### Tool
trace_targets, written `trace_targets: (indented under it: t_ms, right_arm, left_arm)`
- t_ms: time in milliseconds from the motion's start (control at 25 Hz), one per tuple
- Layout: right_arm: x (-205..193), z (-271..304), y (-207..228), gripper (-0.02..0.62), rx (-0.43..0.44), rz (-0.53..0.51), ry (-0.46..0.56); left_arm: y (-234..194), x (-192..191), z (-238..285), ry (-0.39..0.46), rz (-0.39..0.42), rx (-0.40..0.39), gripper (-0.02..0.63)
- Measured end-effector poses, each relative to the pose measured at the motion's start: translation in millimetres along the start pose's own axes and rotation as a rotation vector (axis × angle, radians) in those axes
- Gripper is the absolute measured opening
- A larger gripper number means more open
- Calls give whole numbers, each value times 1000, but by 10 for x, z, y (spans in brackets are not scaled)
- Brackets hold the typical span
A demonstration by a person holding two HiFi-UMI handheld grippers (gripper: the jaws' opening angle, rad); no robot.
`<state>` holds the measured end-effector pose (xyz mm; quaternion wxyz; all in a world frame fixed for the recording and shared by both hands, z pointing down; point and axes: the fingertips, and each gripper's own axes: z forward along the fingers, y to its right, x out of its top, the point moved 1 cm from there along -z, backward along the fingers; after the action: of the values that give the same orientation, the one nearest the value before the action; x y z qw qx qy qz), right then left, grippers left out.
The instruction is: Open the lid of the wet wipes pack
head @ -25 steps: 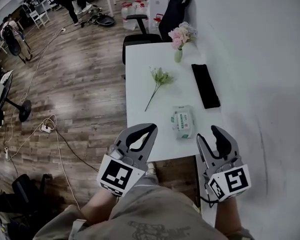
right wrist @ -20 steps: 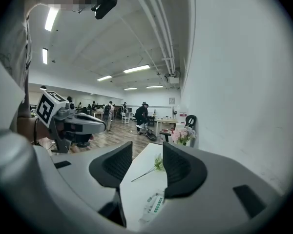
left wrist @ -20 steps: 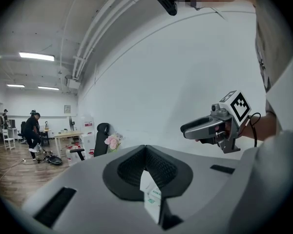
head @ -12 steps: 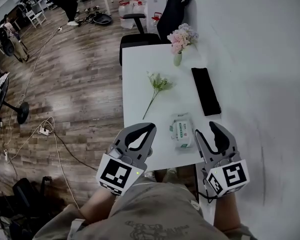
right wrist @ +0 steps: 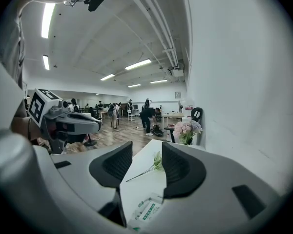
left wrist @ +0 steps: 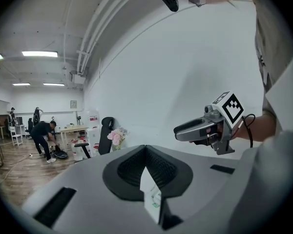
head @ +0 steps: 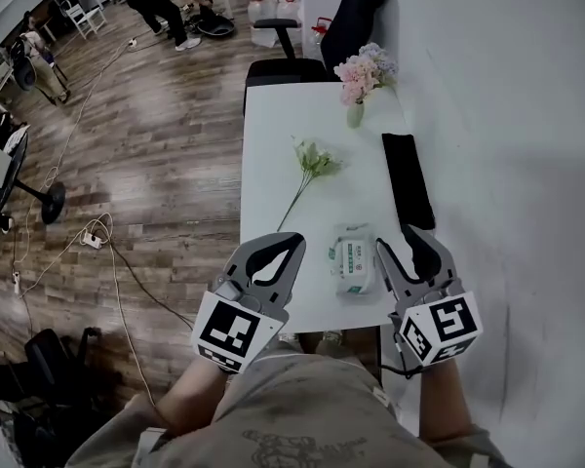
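Note:
The wet wipes pack [head: 353, 259], white with a green label and its lid down, lies flat near the front edge of the white table [head: 273, 135]. In the head view my left gripper [head: 291, 242] hovers just left of the pack with its tips touching and nothing in them. My right gripper [head: 403, 249] is at the pack's right edge, jaws apart and empty. The right gripper view shows the pack [right wrist: 145, 214] low between the spread jaws [right wrist: 146, 152]. In the left gripper view the pack [left wrist: 151, 199] peeks through the gap under the closed tips [left wrist: 145, 147], with the right gripper [left wrist: 205, 128] beyond.
A loose flower stem [head: 310, 164] lies mid-table, a black flat object [head: 409, 178] lies along the right side, and a vase of pink flowers [head: 361, 76] stands at the far end. An office chair [head: 283, 66] is behind the table. A white wall runs along the right. Cables cross the wooden floor.
Both grippers have moved forward from in front of the table's edge to either side of the pack. Neither gripper's jaws have changed.

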<state>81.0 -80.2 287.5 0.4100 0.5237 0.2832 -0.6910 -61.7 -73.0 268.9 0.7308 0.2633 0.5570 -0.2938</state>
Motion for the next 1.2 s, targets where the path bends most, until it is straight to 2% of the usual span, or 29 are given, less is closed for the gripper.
trace_targets:
  t_ms: [160, 360, 560, 680, 840, 1040, 1200]
  right_arm:
    - [-191, 195, 117, 193, -10, 17, -26]
    - [-573, 447, 209, 193, -25, 36, -108]
    - [-1049, 699, 246, 193, -34, 58, -200]
    - [-1414, 829, 245, 193, -31, 79, -271]
    - [-1881, 989, 227, 193, -17, 100, -356]
    - [-2347, 1111, 176, 199, -16, 105, -443]
    - [-2629, 1192, 124, 212, -14, 90, -494]
  left_arm:
    - [-38, -135, 199, -24, -13, -19, 17]
    - [-85, -473, 477, -84, -56, -35, 17]
    - [-104, -955, 733, -173, -39, -39, 17]
    - [-53, -1307, 885, -231, -112, -70, 17]
    - [39, -1700, 1059, -291, -157, -107, 17]
    - [225, -2214, 1238, -378, -189, -162, 17]
    - [389, -2610, 1308, -456, -171, -213, 17]
